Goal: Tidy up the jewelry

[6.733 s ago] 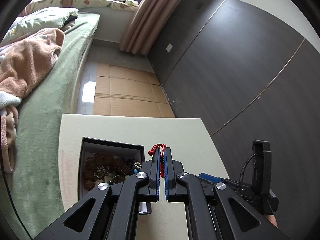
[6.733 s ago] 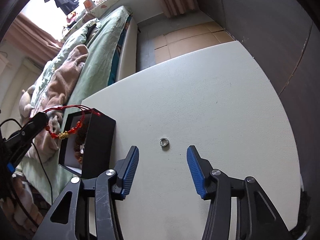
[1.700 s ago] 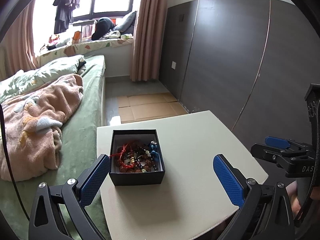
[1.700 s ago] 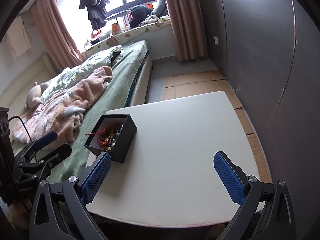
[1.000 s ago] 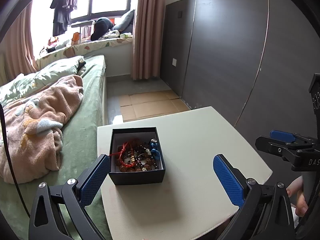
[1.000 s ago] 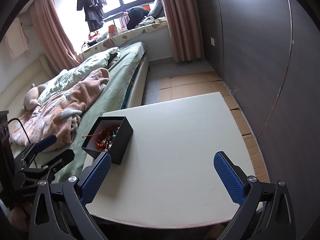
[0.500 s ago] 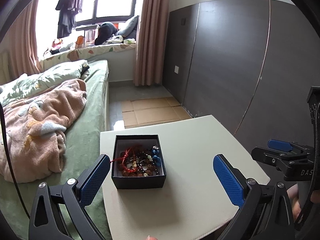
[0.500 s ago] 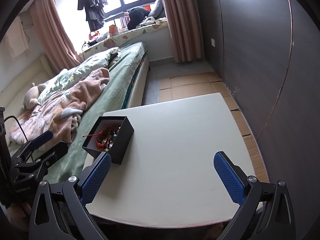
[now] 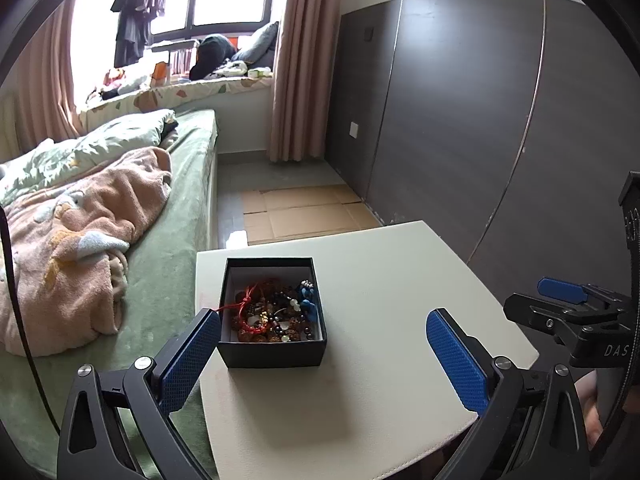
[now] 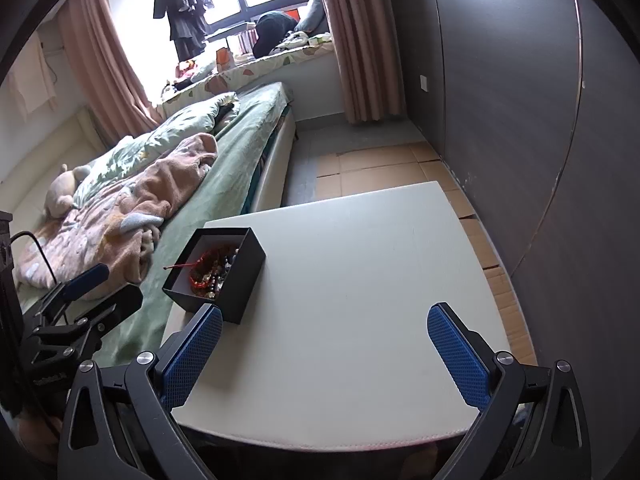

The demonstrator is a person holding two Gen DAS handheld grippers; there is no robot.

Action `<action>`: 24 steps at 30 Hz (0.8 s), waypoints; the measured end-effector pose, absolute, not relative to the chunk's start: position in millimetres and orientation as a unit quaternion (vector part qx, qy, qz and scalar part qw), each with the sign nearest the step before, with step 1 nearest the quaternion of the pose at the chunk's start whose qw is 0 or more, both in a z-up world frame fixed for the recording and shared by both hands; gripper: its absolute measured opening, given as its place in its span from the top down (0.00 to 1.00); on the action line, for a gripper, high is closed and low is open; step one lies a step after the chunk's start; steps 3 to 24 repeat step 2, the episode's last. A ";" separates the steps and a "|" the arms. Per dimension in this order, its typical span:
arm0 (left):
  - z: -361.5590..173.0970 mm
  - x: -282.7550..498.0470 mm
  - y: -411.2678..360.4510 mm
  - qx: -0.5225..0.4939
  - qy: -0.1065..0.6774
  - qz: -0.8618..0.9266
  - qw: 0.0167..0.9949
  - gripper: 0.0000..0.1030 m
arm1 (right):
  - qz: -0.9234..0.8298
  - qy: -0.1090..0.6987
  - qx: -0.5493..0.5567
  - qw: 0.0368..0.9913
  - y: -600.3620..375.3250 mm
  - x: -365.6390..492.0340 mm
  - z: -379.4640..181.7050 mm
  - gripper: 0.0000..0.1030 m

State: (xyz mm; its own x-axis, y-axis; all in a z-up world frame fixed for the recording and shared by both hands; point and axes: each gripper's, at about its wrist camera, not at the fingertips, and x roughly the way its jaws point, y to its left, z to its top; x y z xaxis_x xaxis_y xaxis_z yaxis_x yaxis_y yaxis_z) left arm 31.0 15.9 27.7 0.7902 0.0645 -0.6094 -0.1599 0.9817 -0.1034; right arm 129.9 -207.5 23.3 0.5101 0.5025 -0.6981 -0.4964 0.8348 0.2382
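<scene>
An open black box (image 9: 276,350) full of bead bracelets and a red cord bracelet (image 9: 250,304) stands at the left edge of the white table (image 9: 380,320). It also shows in the right wrist view (image 10: 244,280). My left gripper (image 9: 324,356) is open and empty, held back above the table's near edge, with the box just ahead of its left finger. My right gripper (image 10: 326,354) is open and empty above the near edge, to the right of the box.
A bed (image 9: 160,248) with green cover and a pink blanket (image 9: 80,220) runs along the table's left side. A dark wardrobe wall (image 9: 480,120) stands to the right. Cardboard sheets (image 9: 304,212) lie on the floor beyond the table.
Both grippers have stayed open and drawn back from the table, shifting only slightly. Since 6.7 s ago the red bracelet has left my left gripper and lies in the box; the small ring is no longer on the table.
</scene>
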 end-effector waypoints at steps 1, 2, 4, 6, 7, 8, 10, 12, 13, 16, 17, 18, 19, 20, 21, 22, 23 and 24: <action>27.7 31.2 15.8 -0.074 0.318 0.060 0.943 0.00 | 0.287 0.403 0.004 0.869 -208.3 130.6 23.4 0.00; 27.5 31.5 15.6 -0.074 0.319 0.061 0.943 0.00 | 0.286 0.403 0.004 0.869 -207.9 129.2 23.1 0.00; 27.5 31.5 15.6 -0.074 0.319 0.061 0.943 0.00 | 0.286 0.403 0.004 0.869 -207.9 129.2 23.1 0.00; 27.5 31.5 15.6 -0.074 0.319 0.061 0.943 0.00 | 0.286 0.403 0.004 0.869 -207.9 129.2 23.1 0.00; 27.5 31.5 15.6 -0.074 0.319 0.061 0.943 0.00 | 0.286 0.403 0.004 0.869 -207.9 129.2 23.1 0.00; 27.5 31.5 15.6 -0.074 0.319 0.061 0.943 0.00 | 0.286 0.403 0.004 0.869 -207.9 129.2 23.1 0.00; 27.5 31.5 15.6 -0.074 0.319 0.061 0.943 0.00 | 0.286 0.403 0.004 0.869 -207.9 129.2 23.1 0.00; 27.5 31.5 15.6 -0.074 0.319 0.061 0.943 0.00 | 0.286 0.403 0.004 0.869 -207.9 129.2 23.1 0.00; 27.5 31.5 15.6 -0.074 0.319 0.061 0.943 0.00 | 0.286 0.403 0.004 0.869 -207.9 129.2 23.1 0.00; 27.5 31.5 15.6 -0.074 0.319 0.061 0.943 0.00 | 0.286 0.403 0.004 0.869 -207.9 129.2 23.1 0.00; 27.5 31.5 15.6 -0.074 0.319 0.061 0.943 0.00 | 0.286 0.403 0.004 0.869 -207.9 129.2 23.1 0.00; 27.5 31.5 15.6 -0.074 0.319 0.061 0.943 0.00 | 0.286 0.403 0.004 0.869 -207.9 129.2 23.1 0.00; 27.5 31.5 15.6 -0.074 0.319 0.061 0.943 0.00 | 0.286 0.403 0.004 0.869 -207.9 129.2 23.1 0.00; 27.5 31.5 15.6 -0.074 0.319 0.061 0.943 0.00 | 0.286 0.403 0.004 0.869 -207.9 129.2 23.1 0.00; 27.5 31.5 15.6 -0.074 0.319 0.061 0.943 0.00 | 0.286 0.403 0.004 0.869 -207.9 129.2 23.1 0.00; 27.5 31.5 15.6 -0.074 0.319 0.061 0.943 0.00 | 0.286 0.403 0.004 0.869 -207.9 129.2 23.1 0.00; 27.5 31.5 15.6 -0.074 0.319 0.061 0.943 0.00 | 0.286 0.403 0.004 0.869 -207.9 129.2 23.1 0.00; 27.5 31.5 15.6 -0.074 0.319 0.061 0.943 0.00 | 0.286 0.403 0.004 0.869 -207.9 129.2 23.1 0.00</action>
